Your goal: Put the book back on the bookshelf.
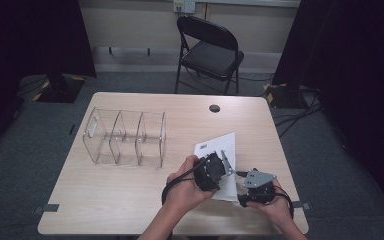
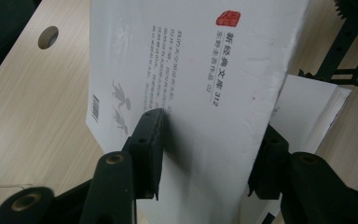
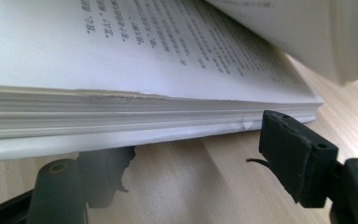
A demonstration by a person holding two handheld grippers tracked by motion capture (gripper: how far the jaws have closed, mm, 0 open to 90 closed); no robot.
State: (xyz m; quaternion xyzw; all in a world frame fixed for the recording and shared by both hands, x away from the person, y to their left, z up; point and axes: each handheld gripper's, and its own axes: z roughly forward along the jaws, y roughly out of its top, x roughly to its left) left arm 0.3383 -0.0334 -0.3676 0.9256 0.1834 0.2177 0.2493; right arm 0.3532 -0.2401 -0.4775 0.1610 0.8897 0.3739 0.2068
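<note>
Book [image 2: 200, 93], white paperback lying open, cover pinched by left fingers [image 2: 149, 140]; right fingers [image 3: 298, 154] apart.

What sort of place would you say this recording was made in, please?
Probably a lab or studio set up for recording: a plain wooden table on grey carpet, dark curtains at both sides, a folding chair by the wall and loose cables on the floor.

Both forearms reach in close together, the left gripper [image 1: 223, 162] tilted with jaws clamped either side of a raised sheaf, the right gripper [image 1: 240, 173] low, jaws spread.
</note>
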